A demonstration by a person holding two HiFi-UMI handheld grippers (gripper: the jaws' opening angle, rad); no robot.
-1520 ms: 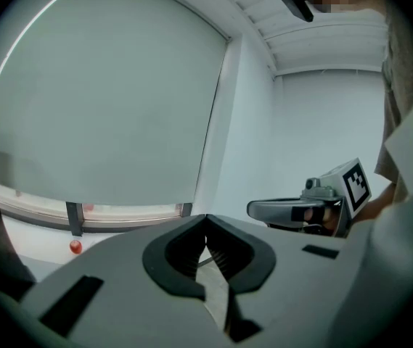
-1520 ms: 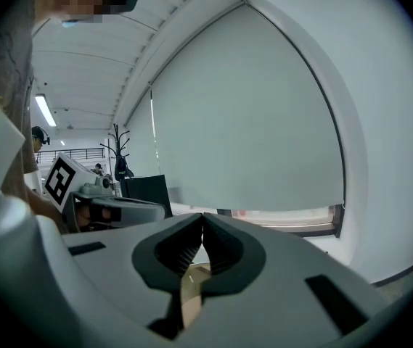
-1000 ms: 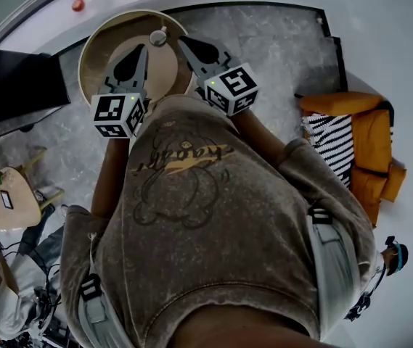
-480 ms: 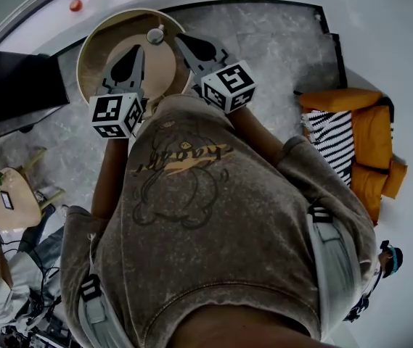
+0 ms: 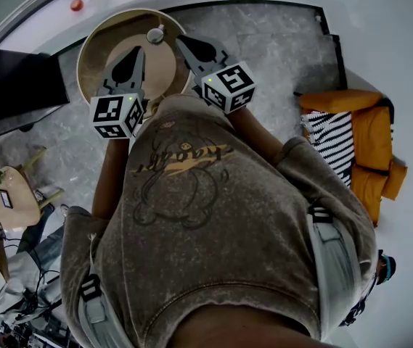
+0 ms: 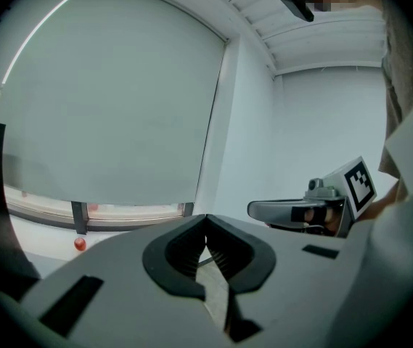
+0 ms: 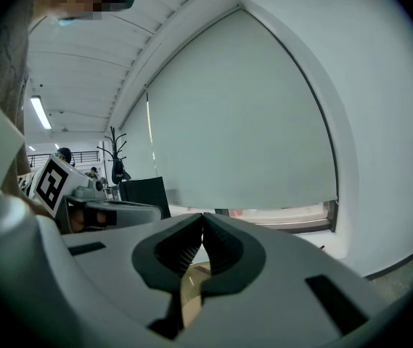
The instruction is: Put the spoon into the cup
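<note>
A small grey cup (image 5: 155, 35) stands near the far edge of the round wooden table (image 5: 97, 46). A thin pale piece juts from its rim; I cannot tell whether it is the spoon. My left gripper (image 5: 135, 52) hovers over the table just left of and nearer than the cup, its jaws shut and empty (image 6: 206, 220). Just right of the cup, my right gripper (image 5: 180, 40) is also shut with nothing between its jaws (image 7: 203, 217). Each gripper view shows the other gripper beside it: the right gripper (image 6: 293, 210) and the left gripper (image 7: 112, 210).
The person's torso fills the lower head view. A black block (image 5: 14, 85) lies left of the table, a small wooden stool (image 5: 6, 198) lower left. Orange cushions (image 5: 369, 140) and a striped one (image 5: 333, 140) sit at the right. A red ball (image 5: 76, 5) rests on the sill beyond.
Both grippers keep their place over the table; only the head view shifts slightly and a bystander at the lower right moves.
</note>
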